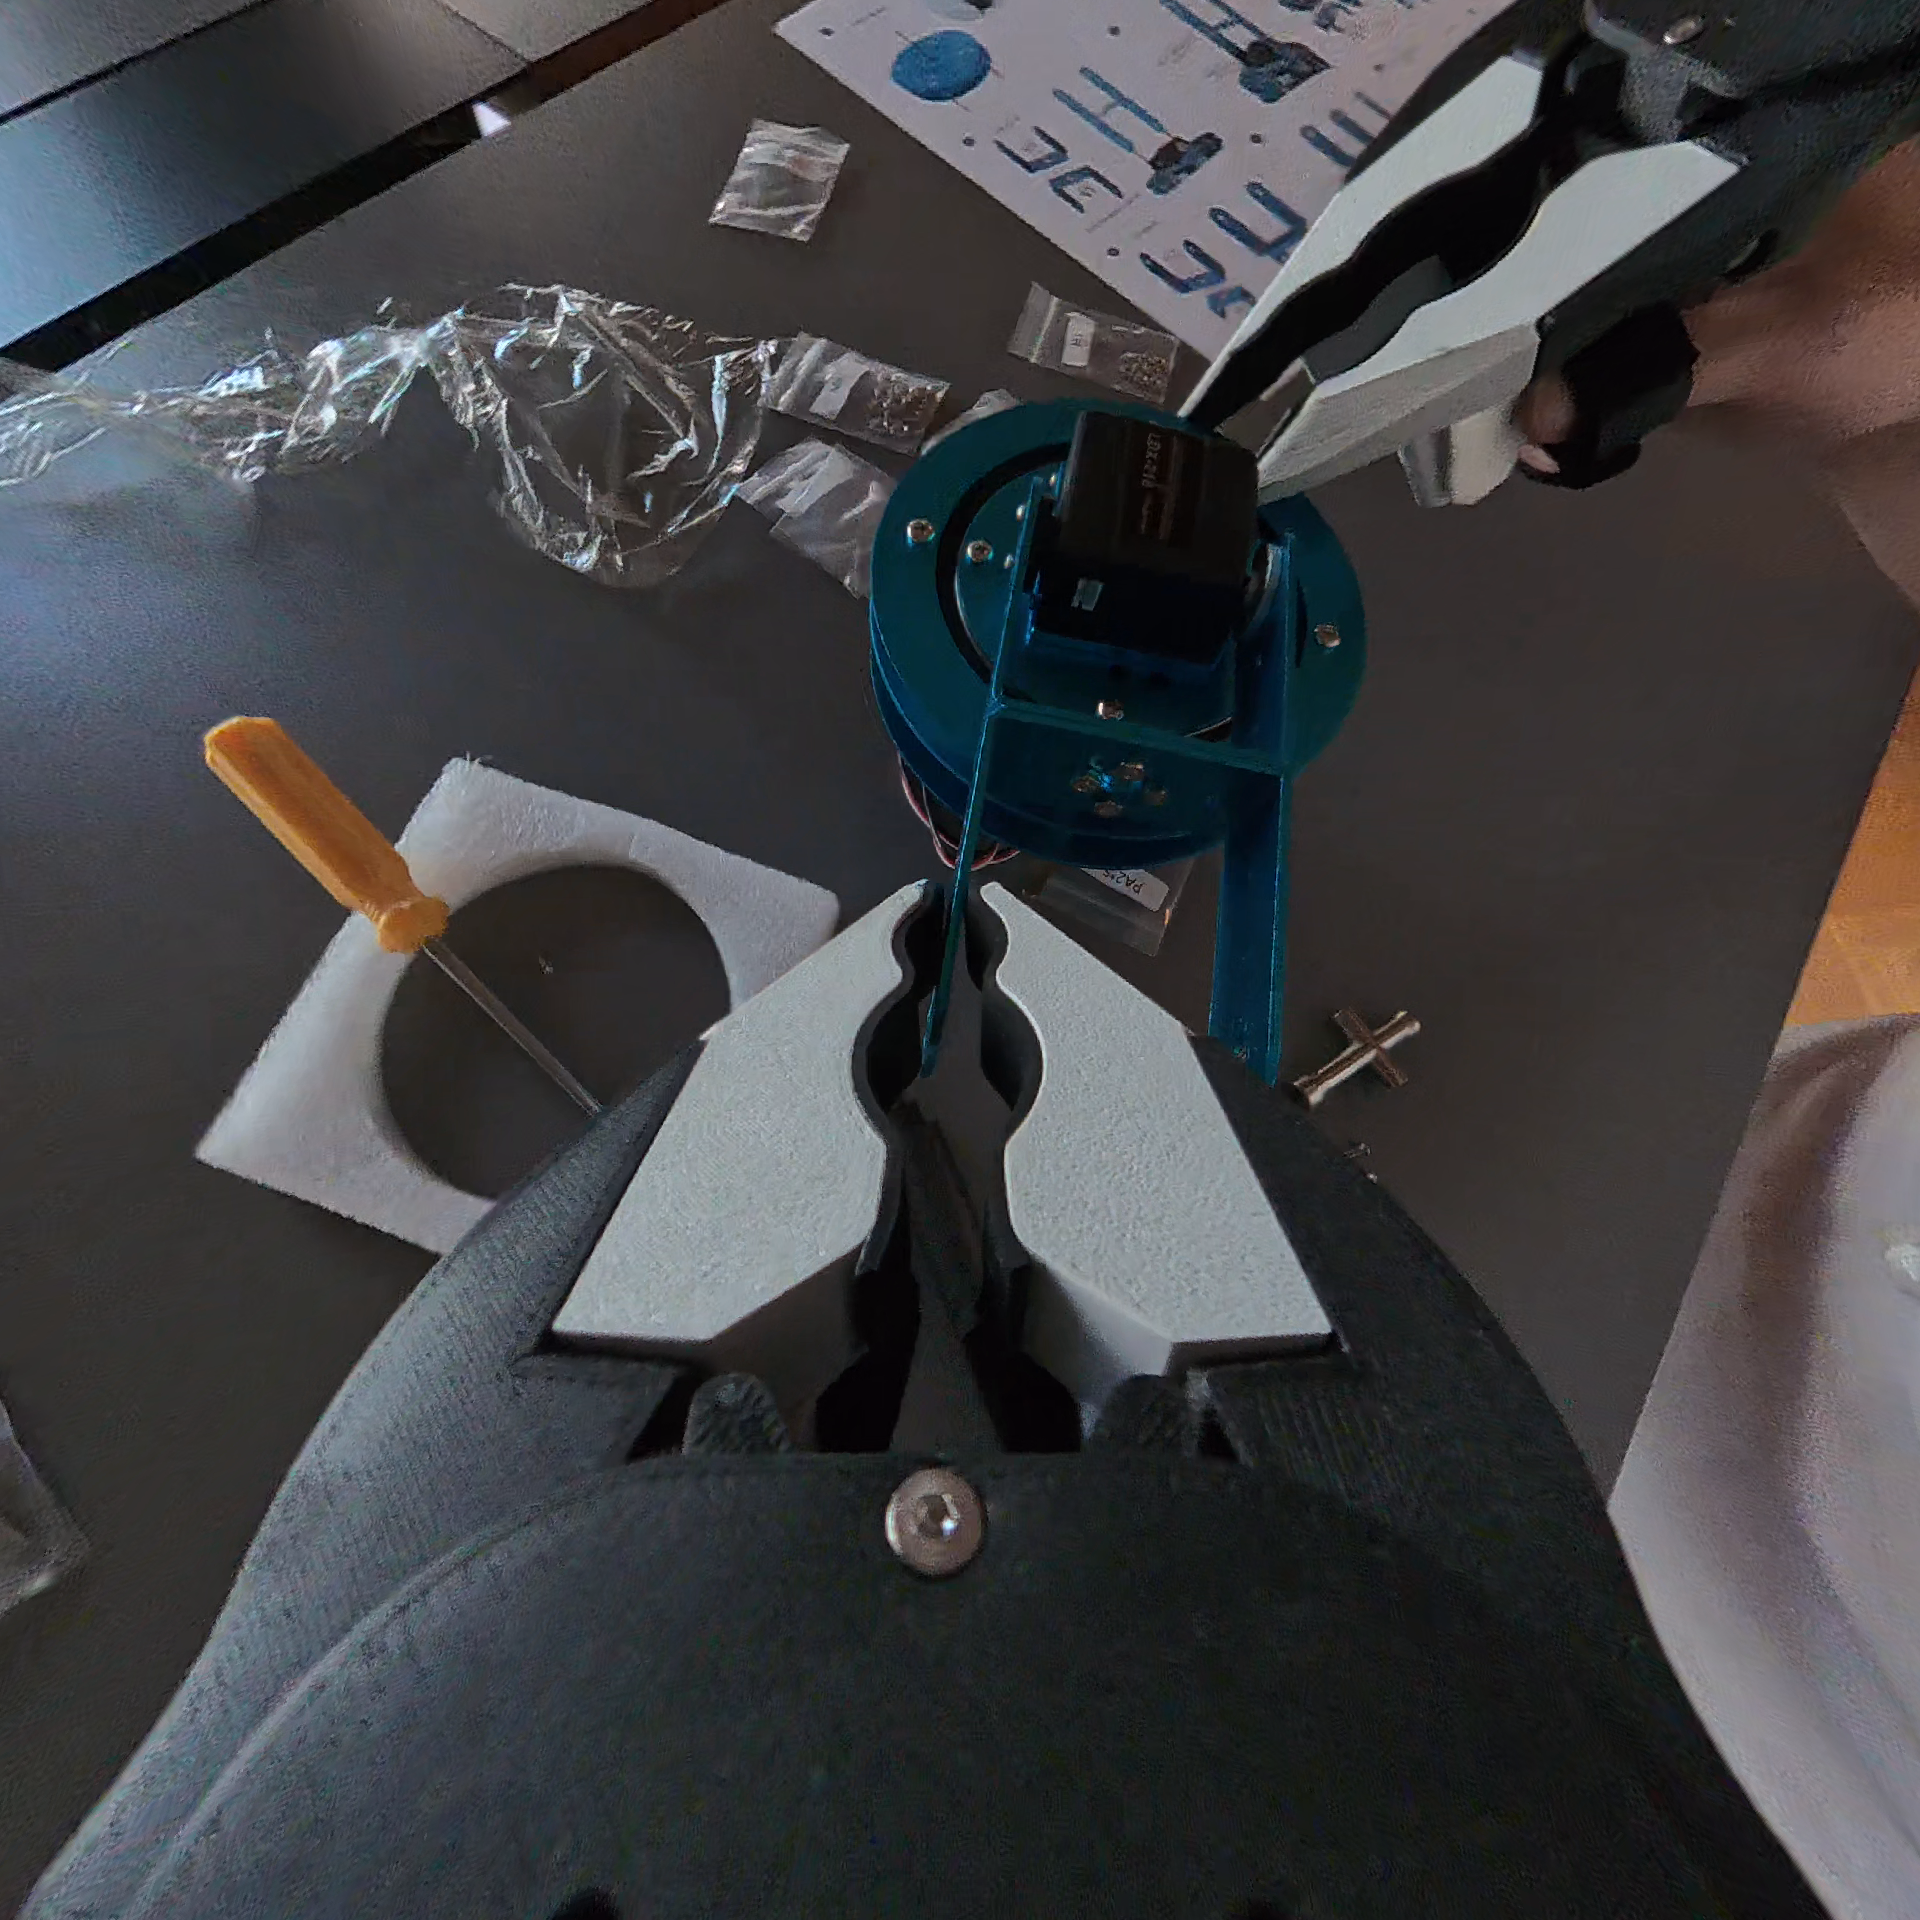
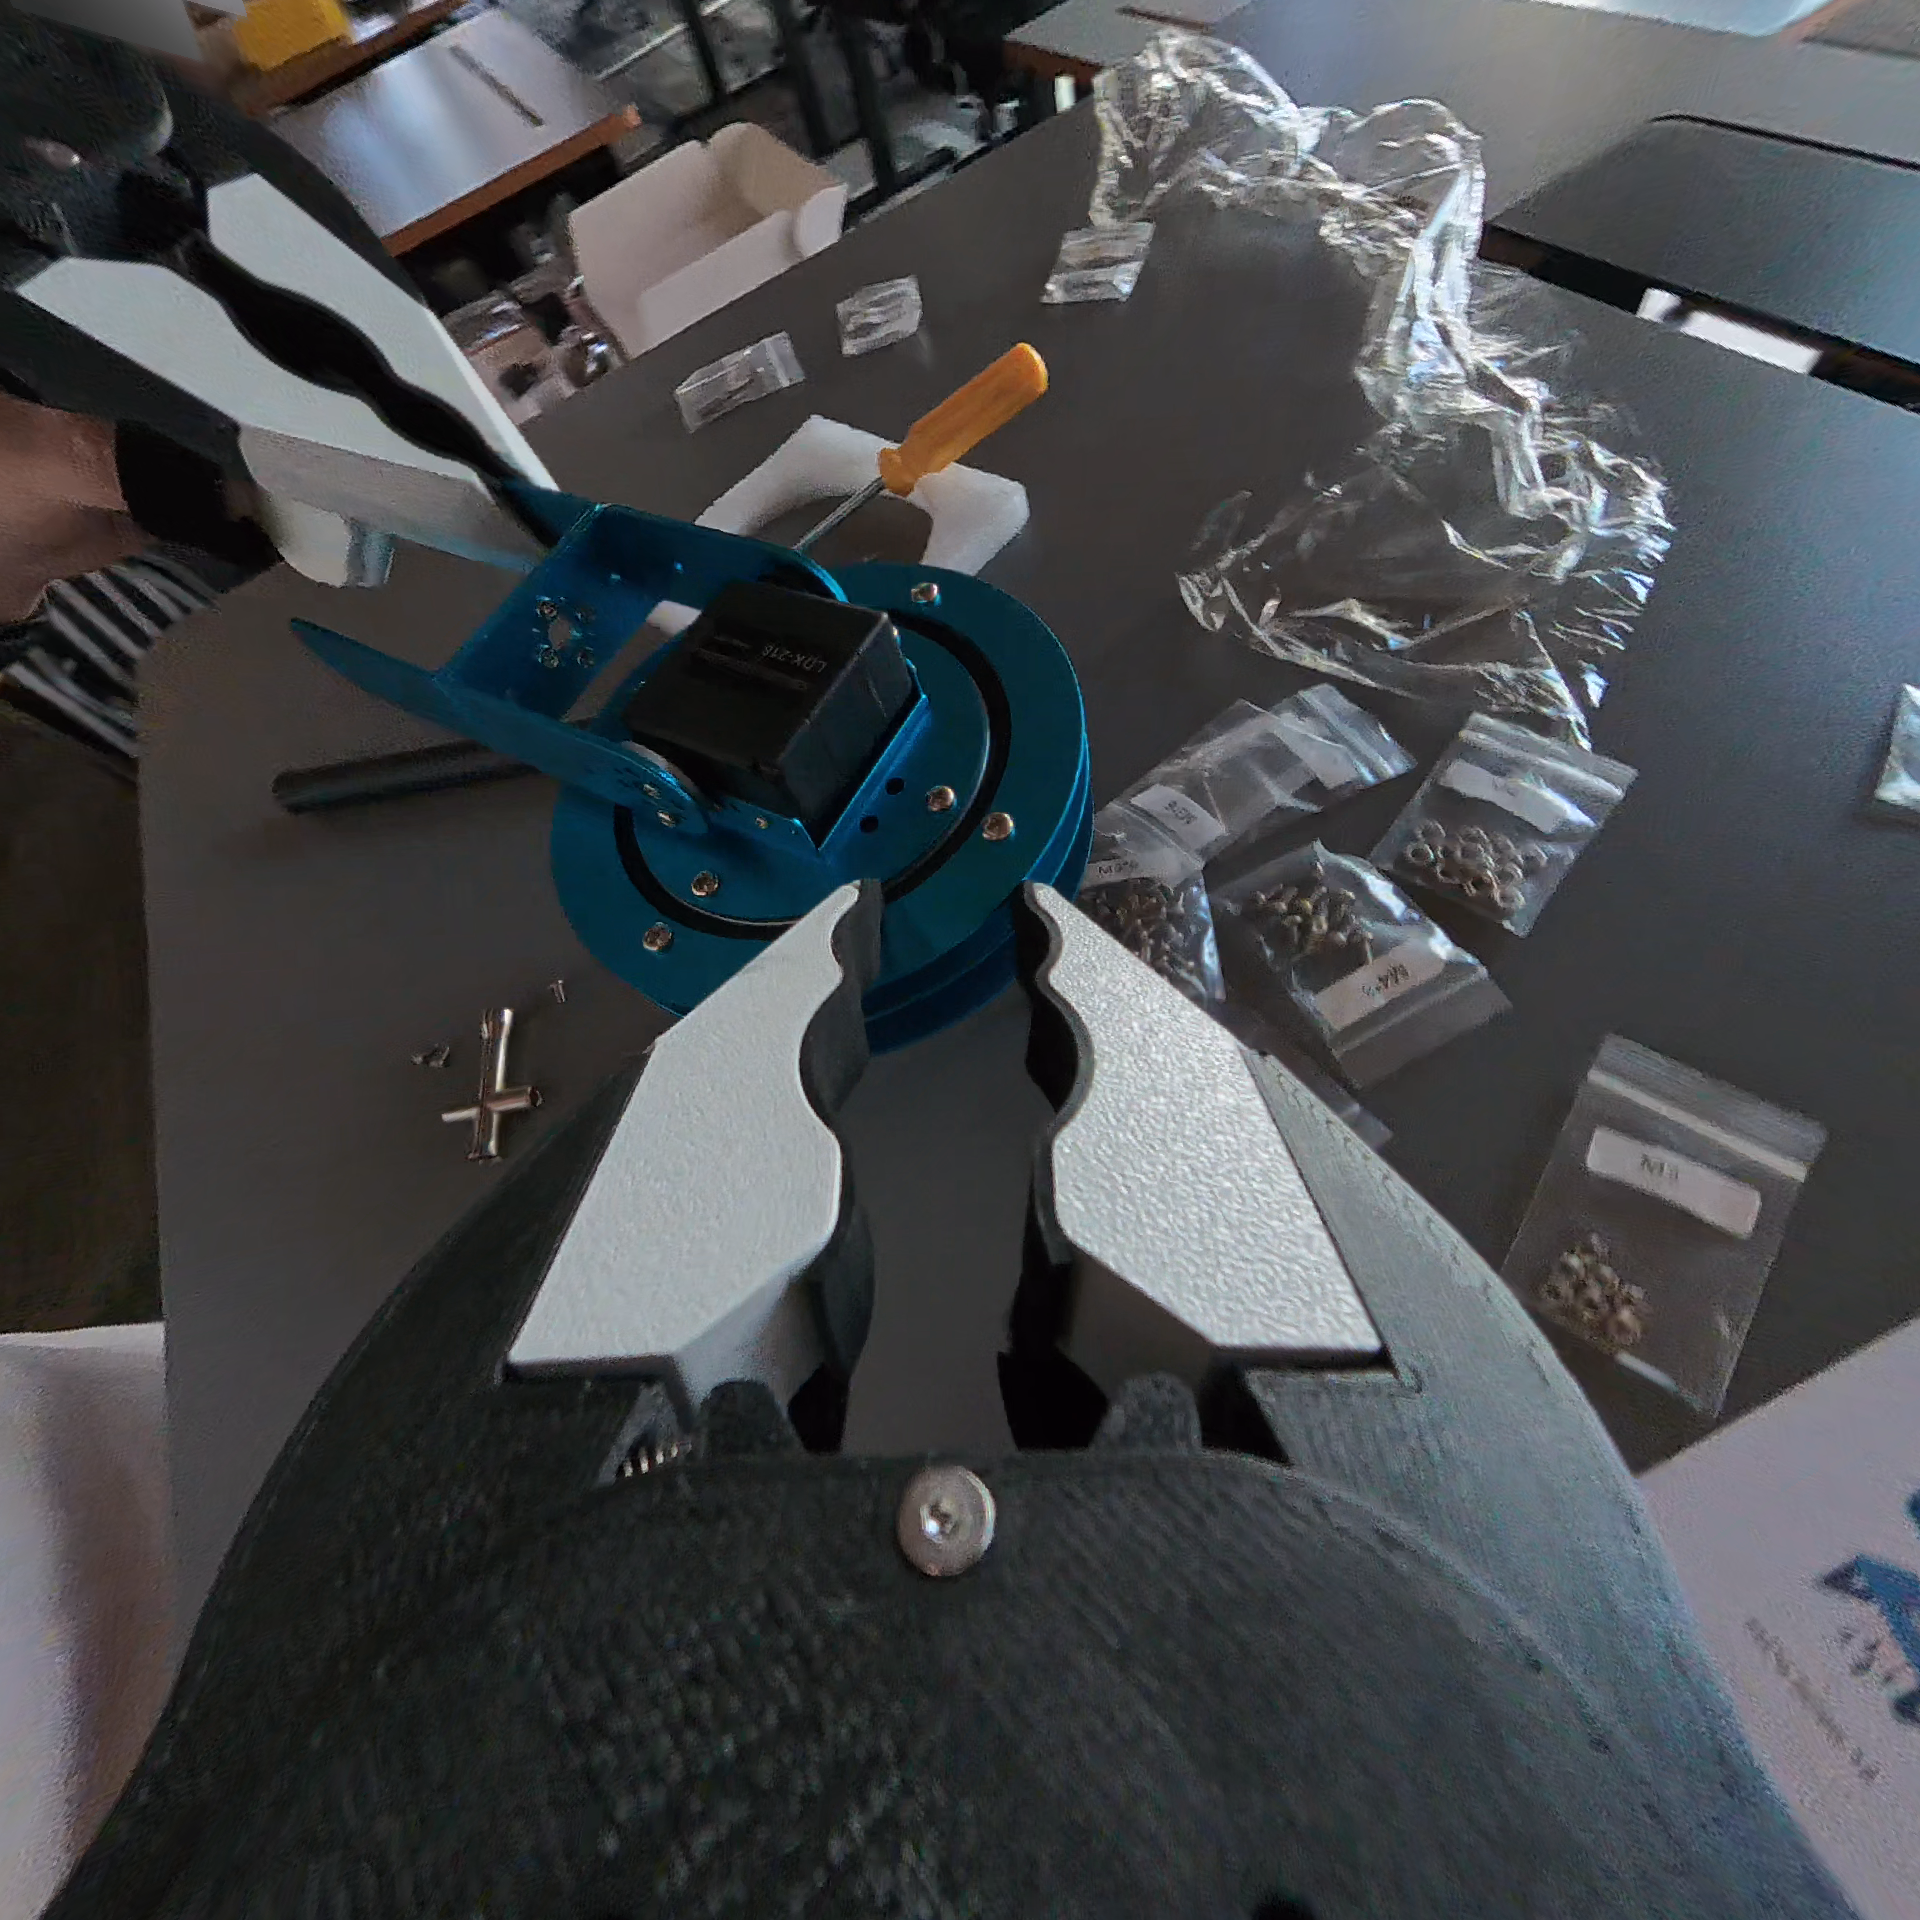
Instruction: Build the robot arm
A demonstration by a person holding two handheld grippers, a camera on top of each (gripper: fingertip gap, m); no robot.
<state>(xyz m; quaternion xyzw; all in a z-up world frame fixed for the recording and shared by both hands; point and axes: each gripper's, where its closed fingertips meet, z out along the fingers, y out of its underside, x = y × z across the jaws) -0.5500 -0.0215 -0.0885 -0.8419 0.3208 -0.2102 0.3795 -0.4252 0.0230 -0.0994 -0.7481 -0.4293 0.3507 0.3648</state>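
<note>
A blue round base (image 1: 914,582) stands on the dark table, with a black servo block (image 1: 1153,520) on top and a blue U-shaped bracket (image 1: 1132,748) hinged on it. My left gripper (image 1: 951,899) is shut on one thin arm of the bracket, which leans toward me. In the right wrist view the left gripper (image 2: 509,483) grips the bracket (image 2: 540,644) from the upper left. My right gripper (image 2: 945,904) is open, its fingertips at the near rim of the base (image 2: 1029,665), below the servo (image 2: 769,696). It also shows in the left wrist view (image 1: 1242,442) behind the servo.
An orange screwdriver (image 1: 322,831) lies across a white foam piece with a round hole (image 1: 312,1091). A metal cross wrench (image 2: 488,1091) and loose screws (image 2: 431,1055) lie nearby. Small bags of hardware (image 2: 1351,935), crumpled clear plastic (image 2: 1403,364), a printed sheet (image 1: 1091,135) and a black rod (image 2: 395,774) surround the base. Spacing between my two grippers at the tips: around 15 cm. From my left tips it is roughly 15 cm to the black rod (image 2: 395,774); from my right, 25 cm.
</note>
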